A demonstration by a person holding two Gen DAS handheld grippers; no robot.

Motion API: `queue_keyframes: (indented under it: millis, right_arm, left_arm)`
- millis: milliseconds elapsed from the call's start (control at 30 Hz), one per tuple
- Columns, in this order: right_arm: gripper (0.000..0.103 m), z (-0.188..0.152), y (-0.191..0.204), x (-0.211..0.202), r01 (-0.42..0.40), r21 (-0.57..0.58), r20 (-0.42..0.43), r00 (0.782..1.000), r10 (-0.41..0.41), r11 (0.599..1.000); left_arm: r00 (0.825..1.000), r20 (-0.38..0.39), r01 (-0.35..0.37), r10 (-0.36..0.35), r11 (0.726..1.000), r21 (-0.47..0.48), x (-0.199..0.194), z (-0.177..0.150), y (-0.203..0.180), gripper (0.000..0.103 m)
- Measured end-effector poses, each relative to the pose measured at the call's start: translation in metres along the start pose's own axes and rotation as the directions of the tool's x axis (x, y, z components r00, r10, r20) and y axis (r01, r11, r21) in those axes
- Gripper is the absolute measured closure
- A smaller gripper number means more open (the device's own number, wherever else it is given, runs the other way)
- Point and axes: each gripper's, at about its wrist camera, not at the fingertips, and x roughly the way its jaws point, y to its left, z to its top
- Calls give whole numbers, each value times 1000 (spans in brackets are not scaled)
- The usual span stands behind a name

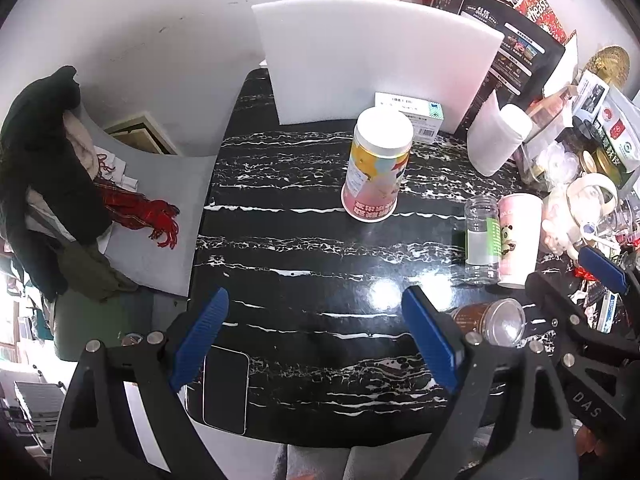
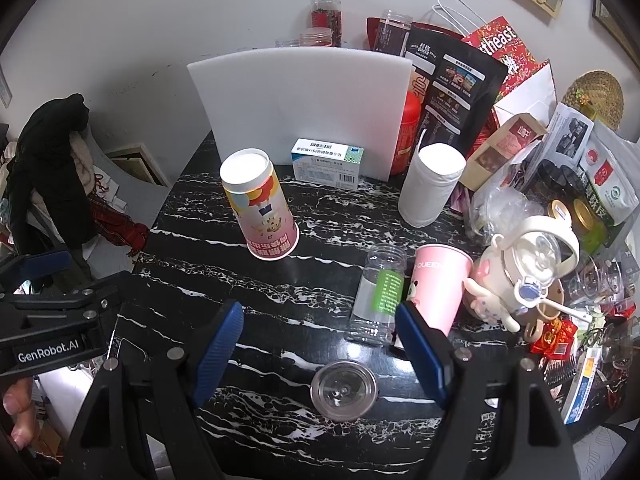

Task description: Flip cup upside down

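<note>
A pink paper cup with balloon pictures (image 1: 376,168) (image 2: 260,208) stands upside down, white base up, on the black marbled table (image 1: 304,264) (image 2: 280,292). A second pink cup with a bear picture (image 1: 518,236) (image 2: 438,284) stands mouth up at the right, beside a clear plastic jar (image 1: 482,238) (image 2: 378,296). My left gripper (image 1: 316,344) is open and empty, near the table's front edge. My right gripper (image 2: 318,354) is open and empty, above a jar (image 2: 344,394) seen from the top.
A white foam board (image 1: 372,60) (image 2: 300,108) stands at the back with a medicine box (image 2: 328,162) before it. A white roll (image 2: 432,184), bags, a pink kettle (image 2: 528,272) and clutter crowd the right. A phone (image 1: 226,390) lies front left. A chair with clothes (image 1: 52,184) stands left.
</note>
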Motion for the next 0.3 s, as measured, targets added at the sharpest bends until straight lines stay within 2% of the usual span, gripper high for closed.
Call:
queue_keyframes:
  millis: [300]
  right_arm:
    - [24,-2,0,1,5,6,-6,1000,-5,1000]
  left_arm:
    - [1000,2,-1,1,1000,-4,2,1,2,15]
